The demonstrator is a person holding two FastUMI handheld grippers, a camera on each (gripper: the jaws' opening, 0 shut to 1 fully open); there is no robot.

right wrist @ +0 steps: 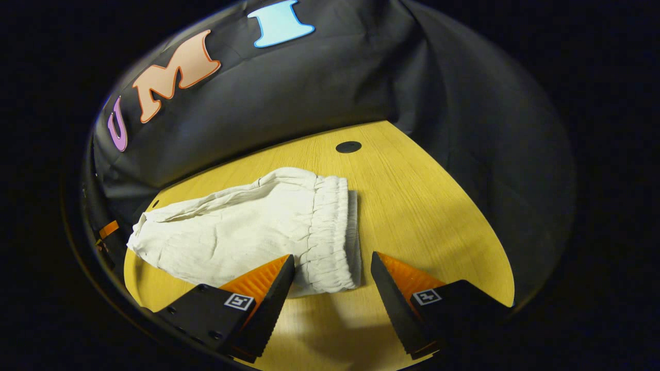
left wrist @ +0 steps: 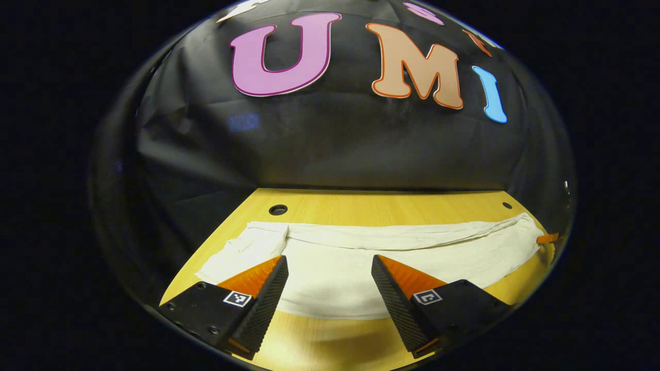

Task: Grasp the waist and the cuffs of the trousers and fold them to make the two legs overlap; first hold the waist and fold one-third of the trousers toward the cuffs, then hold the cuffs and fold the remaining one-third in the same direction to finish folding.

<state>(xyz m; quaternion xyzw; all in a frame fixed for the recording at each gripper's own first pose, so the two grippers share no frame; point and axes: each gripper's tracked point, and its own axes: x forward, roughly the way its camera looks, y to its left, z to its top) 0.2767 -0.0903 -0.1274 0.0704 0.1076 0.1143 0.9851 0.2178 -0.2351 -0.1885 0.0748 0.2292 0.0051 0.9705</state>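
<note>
The trousers (left wrist: 371,257) lie flat on the wooden tabletop (left wrist: 361,203), a pale, creased strip running across the lower middle of the left gripper view from lower left to the right edge. In that view the left hand-held gripper (left wrist: 330,275) stands at the bottom centre with its two fingers spread wide; the near edge of the cloth shows in the gap between them, and neither finger presses on it.

In the right gripper view the trousers (right wrist: 242,232) reach from the left edge toward the centre, ending in the gathered elastic waist (right wrist: 330,232). The right hand-held gripper (right wrist: 332,275) is at the bottom centre, fingers apart, with the lower corner of the waistband lying between them, closer to the finger on the left of the frame. Whether that finger touches the cloth cannot be told.

A round dark hole (right wrist: 348,147) sits in the tabletop above the waist, and black cloth walls rise behind.
</note>
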